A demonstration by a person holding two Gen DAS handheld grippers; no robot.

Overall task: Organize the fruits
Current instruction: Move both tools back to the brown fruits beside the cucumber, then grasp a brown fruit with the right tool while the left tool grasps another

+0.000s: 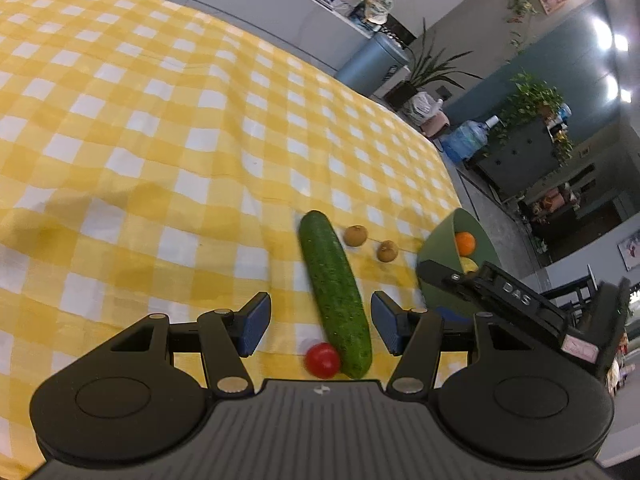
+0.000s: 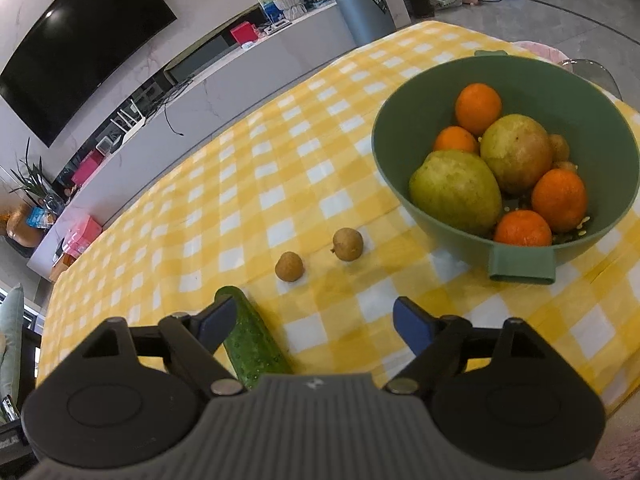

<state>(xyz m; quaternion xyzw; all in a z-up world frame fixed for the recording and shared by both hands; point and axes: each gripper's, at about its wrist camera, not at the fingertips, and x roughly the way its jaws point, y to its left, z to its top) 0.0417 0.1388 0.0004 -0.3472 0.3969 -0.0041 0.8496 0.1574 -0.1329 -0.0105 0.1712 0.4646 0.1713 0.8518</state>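
Hiding cucumber [image 2: 256, 344] end: gripper housing.

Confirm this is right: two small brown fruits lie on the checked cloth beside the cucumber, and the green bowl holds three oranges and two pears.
Wrong on the oranges: the right wrist view shows four in the green bowl, not three. The rest stands.

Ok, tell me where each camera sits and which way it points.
Left wrist: on the left tongs, looking down along open fingers that straddle the cucumber without touching; the right tongs' body intrudes at right.
Right wrist: on the right tongs, open and empty, facing the green bowl.
Shared: cucumber, two small brown fruits, bowl, checked cloth.
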